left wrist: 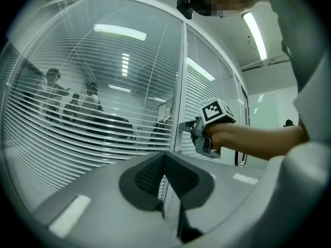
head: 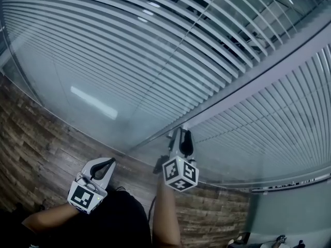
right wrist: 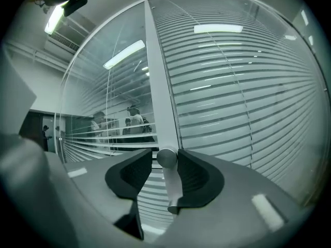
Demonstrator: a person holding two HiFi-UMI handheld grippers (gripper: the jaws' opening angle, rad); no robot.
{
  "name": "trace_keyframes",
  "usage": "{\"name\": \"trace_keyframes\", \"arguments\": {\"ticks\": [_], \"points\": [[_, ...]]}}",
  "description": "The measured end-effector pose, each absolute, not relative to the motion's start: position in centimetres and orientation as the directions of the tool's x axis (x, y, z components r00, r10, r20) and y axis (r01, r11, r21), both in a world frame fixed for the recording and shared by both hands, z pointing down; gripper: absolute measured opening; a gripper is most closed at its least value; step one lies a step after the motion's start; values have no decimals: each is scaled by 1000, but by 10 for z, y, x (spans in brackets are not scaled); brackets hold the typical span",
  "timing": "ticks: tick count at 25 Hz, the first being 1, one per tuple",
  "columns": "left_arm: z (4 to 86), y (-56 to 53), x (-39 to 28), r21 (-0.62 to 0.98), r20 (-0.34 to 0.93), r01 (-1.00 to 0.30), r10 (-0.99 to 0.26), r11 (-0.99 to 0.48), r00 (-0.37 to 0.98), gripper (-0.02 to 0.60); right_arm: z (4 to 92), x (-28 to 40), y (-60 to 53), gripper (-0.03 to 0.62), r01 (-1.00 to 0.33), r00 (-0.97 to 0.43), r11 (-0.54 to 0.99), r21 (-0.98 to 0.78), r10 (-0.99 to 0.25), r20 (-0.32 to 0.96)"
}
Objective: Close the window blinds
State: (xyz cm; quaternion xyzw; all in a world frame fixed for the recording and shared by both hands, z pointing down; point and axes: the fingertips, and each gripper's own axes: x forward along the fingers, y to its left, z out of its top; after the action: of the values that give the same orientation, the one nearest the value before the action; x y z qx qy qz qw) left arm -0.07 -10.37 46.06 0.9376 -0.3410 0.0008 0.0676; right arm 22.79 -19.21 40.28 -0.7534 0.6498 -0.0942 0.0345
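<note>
White slatted blinds (head: 129, 45) hang behind glass panels on both sides of a grey frame post (head: 258, 81). In the right gripper view a small round knob (right wrist: 166, 157) on that post (right wrist: 160, 87) sits between the jaws of my right gripper (right wrist: 165, 160), whose pads close on it from both sides. The head view shows my right gripper (head: 181, 137) held up against the post's lower end. My left gripper (head: 106, 165) hangs lower to the left, shut and holding nothing, pointing at the glass (left wrist: 165, 156). The left panel's slats (left wrist: 77, 112) leave gaps to see through.
Wood-patterned floor (head: 36, 138) runs along the foot of the glass wall. Several people (left wrist: 57, 92) stand in the room behind the left panel. The right panel's slats (right wrist: 243, 87) look more tightly turned. My right forearm (head: 165, 216) reaches up from below.
</note>
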Motion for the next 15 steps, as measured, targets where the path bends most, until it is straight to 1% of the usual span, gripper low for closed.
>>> {"name": "trace_keyframes", "arguments": {"ticks": [4,7,15], "points": [[468,-102,-7,134,59,-653,-652,-745,756,2,408,228,-190,135,-971,143,-160,-179,-984,108],[464,-107,-8,147,51,-652,-652,-744,756,2,407,229,-193,110,-976,168,-183,-116,-978,125],[466,-114,-12,146,62,-651,-650,-745,758,2,407,231,-196,127,-980,192,-198,-31,-974,123]]}}
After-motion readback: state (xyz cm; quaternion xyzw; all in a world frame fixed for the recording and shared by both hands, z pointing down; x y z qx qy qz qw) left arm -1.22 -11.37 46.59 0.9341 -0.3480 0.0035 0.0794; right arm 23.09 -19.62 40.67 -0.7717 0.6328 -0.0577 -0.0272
